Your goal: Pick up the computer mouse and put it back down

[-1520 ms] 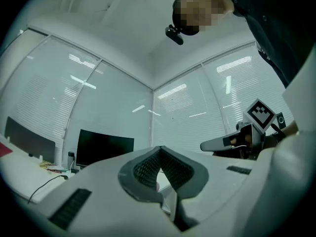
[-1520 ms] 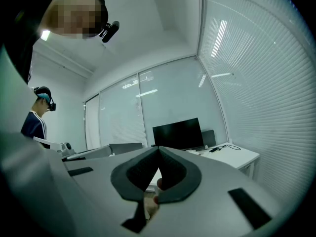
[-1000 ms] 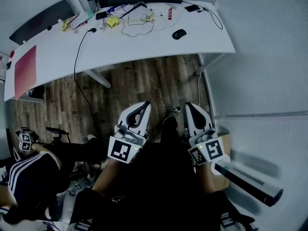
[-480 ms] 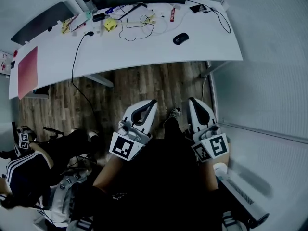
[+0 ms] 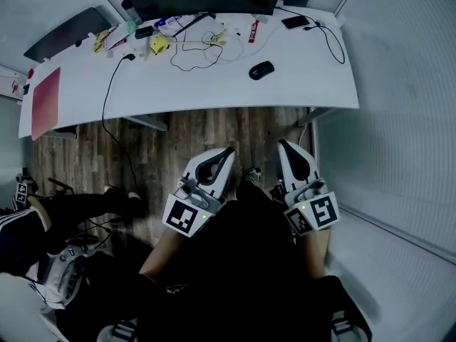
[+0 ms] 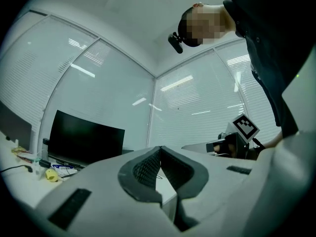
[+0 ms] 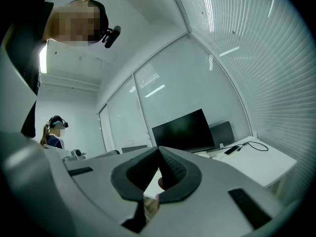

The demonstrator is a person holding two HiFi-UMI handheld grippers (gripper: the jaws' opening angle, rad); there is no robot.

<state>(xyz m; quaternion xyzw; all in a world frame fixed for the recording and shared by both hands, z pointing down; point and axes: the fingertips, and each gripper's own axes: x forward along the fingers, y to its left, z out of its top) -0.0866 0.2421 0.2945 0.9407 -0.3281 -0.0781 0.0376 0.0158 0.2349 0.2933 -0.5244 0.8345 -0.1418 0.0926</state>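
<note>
Head camera is the only one that gives the small black oval computer mouse [image 5: 261, 70]. It sits flat on the long white desk [image 5: 306, 84], right of a loose black cable loop [image 5: 191, 55] and well apart from the white left gripper [image 5: 222, 154] and white right gripper [image 5: 286, 148]. Gripper views add what it can't: both pairs of jaws pressed together on nothing, with a wide black monitor [image 7: 183, 131] beyond.
</note>
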